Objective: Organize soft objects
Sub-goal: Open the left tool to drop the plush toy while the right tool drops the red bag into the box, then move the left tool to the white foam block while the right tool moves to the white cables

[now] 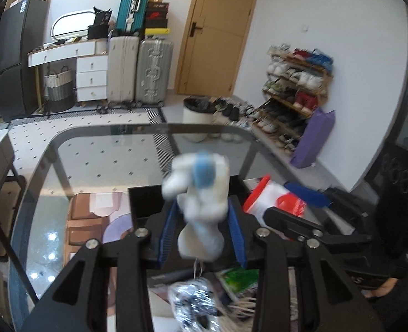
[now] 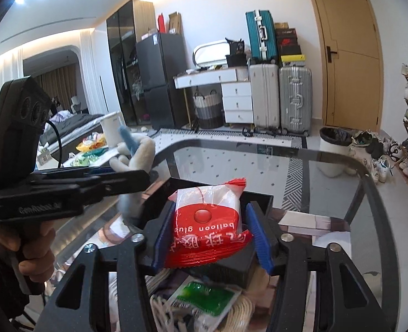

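A white plush toy (image 1: 201, 207) with a blue patch stands between the blue pads of my left gripper (image 1: 202, 210). The toy is blurred, the jaws stand apart and do not seem to press it. In the right wrist view the same toy (image 2: 137, 152) sticks out above and below the left gripper (image 2: 131, 178), which a hand holds. A red and white packet (image 2: 206, 221) marked "balloon glue" lies between the pads of my right gripper (image 2: 210, 207), with a gap at the right pad. Both grippers hover over a black open box (image 2: 259, 197) on the glass table.
The glass table (image 1: 51, 144) has a dark rounded rim. Near its front edge lie a green packet (image 2: 204, 298), a coil of pale rope (image 2: 242, 312) and a shiny bag (image 1: 192, 301). On the floor beyond stand a white bin (image 1: 195, 116) and a shoe rack (image 1: 295, 94).
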